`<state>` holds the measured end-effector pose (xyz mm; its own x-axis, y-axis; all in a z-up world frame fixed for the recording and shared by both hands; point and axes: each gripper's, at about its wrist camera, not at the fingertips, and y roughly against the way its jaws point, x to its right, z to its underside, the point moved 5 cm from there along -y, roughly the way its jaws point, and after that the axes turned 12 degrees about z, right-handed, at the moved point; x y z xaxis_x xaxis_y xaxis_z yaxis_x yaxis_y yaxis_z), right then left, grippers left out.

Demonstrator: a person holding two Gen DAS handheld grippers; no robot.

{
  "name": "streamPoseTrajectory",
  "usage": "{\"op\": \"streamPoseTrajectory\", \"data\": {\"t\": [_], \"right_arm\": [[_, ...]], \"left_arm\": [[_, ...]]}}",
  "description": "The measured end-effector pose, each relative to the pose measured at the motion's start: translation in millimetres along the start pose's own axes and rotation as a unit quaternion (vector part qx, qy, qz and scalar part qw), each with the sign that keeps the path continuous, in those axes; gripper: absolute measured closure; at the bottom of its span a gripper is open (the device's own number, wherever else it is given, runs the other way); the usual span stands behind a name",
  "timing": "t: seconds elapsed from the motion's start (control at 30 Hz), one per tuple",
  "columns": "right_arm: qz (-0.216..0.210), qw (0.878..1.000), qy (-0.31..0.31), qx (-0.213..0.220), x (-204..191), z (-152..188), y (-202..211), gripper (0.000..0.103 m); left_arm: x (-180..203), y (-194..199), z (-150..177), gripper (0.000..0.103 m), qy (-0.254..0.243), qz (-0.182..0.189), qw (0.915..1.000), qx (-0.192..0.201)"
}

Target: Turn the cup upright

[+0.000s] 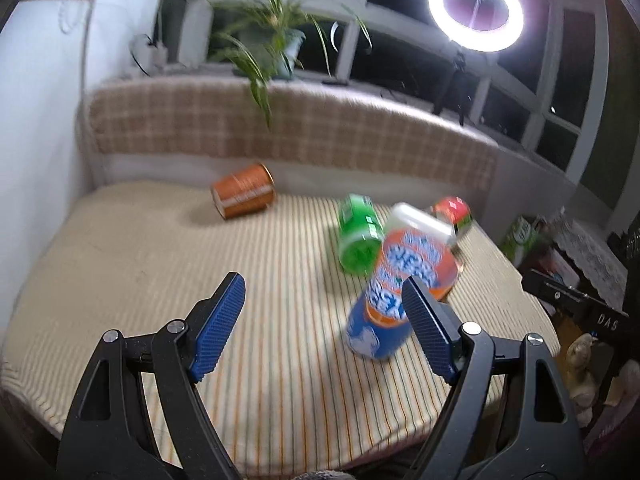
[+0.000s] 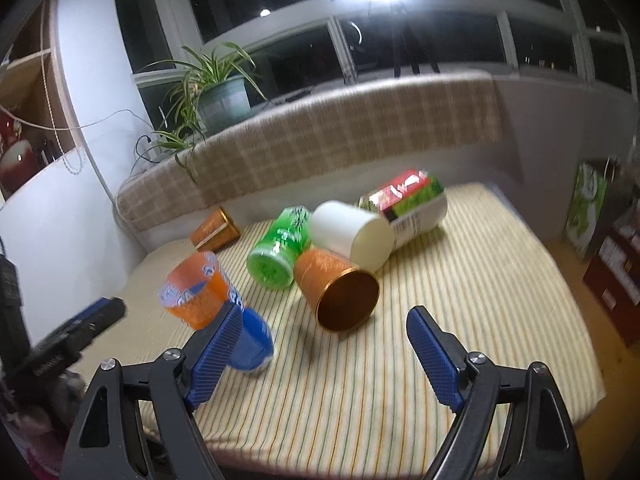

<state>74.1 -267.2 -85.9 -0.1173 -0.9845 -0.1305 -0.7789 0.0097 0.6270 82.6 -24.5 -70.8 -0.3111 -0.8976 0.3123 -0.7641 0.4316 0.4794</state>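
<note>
The striped tablecloth (image 2: 360,380) holds six cups, five lying down; both tools (image 1: 324,308) (image 2: 326,338) spread, empty.

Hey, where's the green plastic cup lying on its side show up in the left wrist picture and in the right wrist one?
Left wrist view: the green plastic cup lies right of centre, just behind the blue-and-orange cup.
Right wrist view: it lies at centre, left of the orange cup with the copper-coloured inside.
Shared landmark: the potted spider plant on the windowsill.
</note>
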Motion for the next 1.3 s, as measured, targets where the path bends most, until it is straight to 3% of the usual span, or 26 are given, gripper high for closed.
{"op": "streamPoseTrajectory", "data": {"t": [0.1,0.17,0.3,0.4,0.5,1.3], "right_arm": [[0.009,1.0,0.006,0.014,-2.1,-3.1,3.8,0.013],[0.018,0.999,0.01,0.027,-3.2,-5.0,6.2,0.01],[0.031,0.998,0.012,0.048,-3.9,-7.5,8.8,0.002],[0.034,0.998,0.008,0.054,-3.9,-8.5,9.7,0.0],[0.039,0.997,0.005,0.06,-3.9,-9.7,10.9,0.0],[0.042,0.997,0.006,0.065,-6.3,-9.4,9.6,0.0]], "left_arm": [[1.5,10.6,-7.0,0.018,-0.011,-0.015,0.9995,0.024],[2.1,17.2,-11.1,0.009,-0.016,-0.021,0.9989,0.039],[4.6,27.6,-17.2,0.007,-0.025,-0.035,0.9969,0.065],[5.1,32.9,-20.1,0.0,-0.031,-0.044,0.9955,0.077],[7.6,37.9,-20.6,0.0,-0.04,-0.058,0.9936,0.089],[12.8,43.2,-20.8,0.0,-0.056,-0.07,0.9914,0.095]]}}
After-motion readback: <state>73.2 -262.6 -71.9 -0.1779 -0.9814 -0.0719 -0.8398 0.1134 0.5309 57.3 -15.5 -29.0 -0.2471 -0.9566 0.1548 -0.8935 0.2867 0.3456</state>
